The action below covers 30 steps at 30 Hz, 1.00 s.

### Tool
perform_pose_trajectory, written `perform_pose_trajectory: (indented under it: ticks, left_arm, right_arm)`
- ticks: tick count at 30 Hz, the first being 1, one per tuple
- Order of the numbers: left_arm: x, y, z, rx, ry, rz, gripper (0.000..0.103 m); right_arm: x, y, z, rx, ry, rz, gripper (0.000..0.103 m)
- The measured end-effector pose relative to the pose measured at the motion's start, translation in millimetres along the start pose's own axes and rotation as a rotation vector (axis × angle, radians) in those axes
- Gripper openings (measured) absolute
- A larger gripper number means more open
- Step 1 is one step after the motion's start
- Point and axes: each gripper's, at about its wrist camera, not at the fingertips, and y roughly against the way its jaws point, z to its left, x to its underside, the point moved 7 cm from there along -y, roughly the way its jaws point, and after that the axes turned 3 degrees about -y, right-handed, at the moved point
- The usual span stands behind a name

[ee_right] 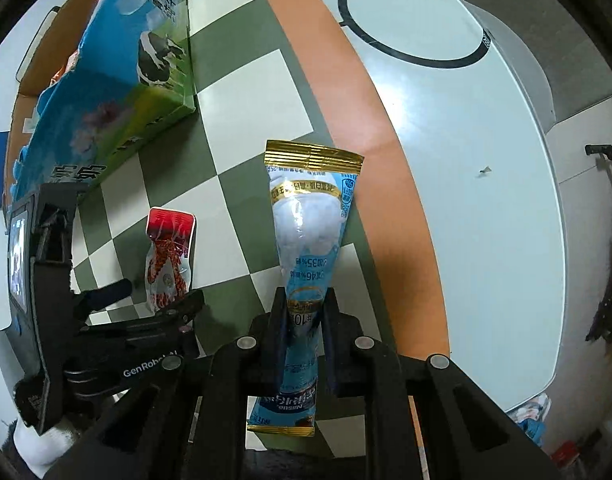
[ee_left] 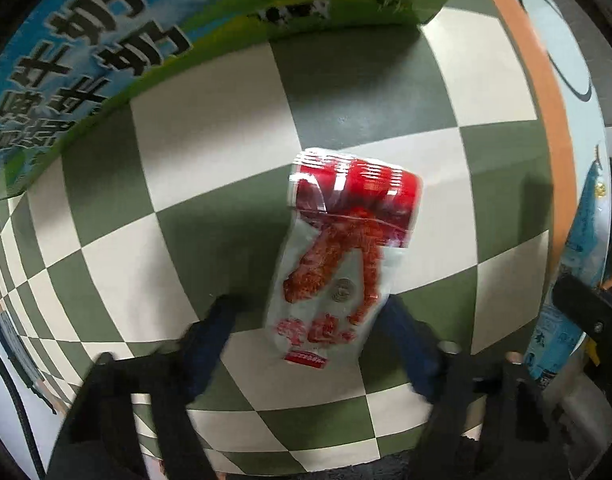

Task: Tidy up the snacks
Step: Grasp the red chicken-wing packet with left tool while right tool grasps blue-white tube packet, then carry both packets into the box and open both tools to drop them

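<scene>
- Pinched between the right gripper's (ee_right: 303, 320) fingers (ee_right: 279, 328), a blue-and-gold sachet (ee_right: 308, 220) points far along the checkered mat (ee_right: 241, 92), near its orange border (ee_right: 338, 80).
- Left gripper (ee_left: 306, 320) sits low over the mat, fingers (ee_left: 209, 332) spread either side of a red-and-clear snack packet (ee_left: 338, 252) lying flat — contact can't be told.
- Milk carton box (ee_right: 109, 92) stands far left; open mat lies between it and the packet.
- White table (ee_right: 486, 160) stretches right of the border.
</scene>
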Motion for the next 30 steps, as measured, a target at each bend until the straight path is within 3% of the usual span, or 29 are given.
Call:
perform_pose_trajectory:
  ticks: [1,4,9,16,30]
  left_arm:
    - [0.4,1.4,-0.3,-0.003,0.001,0.001,0.053]
    - [1.0,1.2,0.4,0.004,0.013,0.005,0.052]
    - [7.8,9.6,13.1,0.051,0.069,0.007,0.050]
    - [19.3,46.0,25.9,0.097,0.097,-0.048,0.050]
    - [21.5,198.8,72.4,0.158,0.180,-0.356,0.050]
  right_arm:
    - [6.1,-2.9,5.0,-0.001,0.000,-0.003,0.017]
    - [15.1,-12.8,30.3,-0.012,-0.003,-0.011,0.017]
    - [20.7,-3.6,36.4,-0.038,0.015,-0.028,0.017]
    - [22.4,19.4,39.6,-0.078,0.041,-0.049,0.017]
    - [19.7,102.5,113.6,-0.199,0.189,-0.124,0.017]
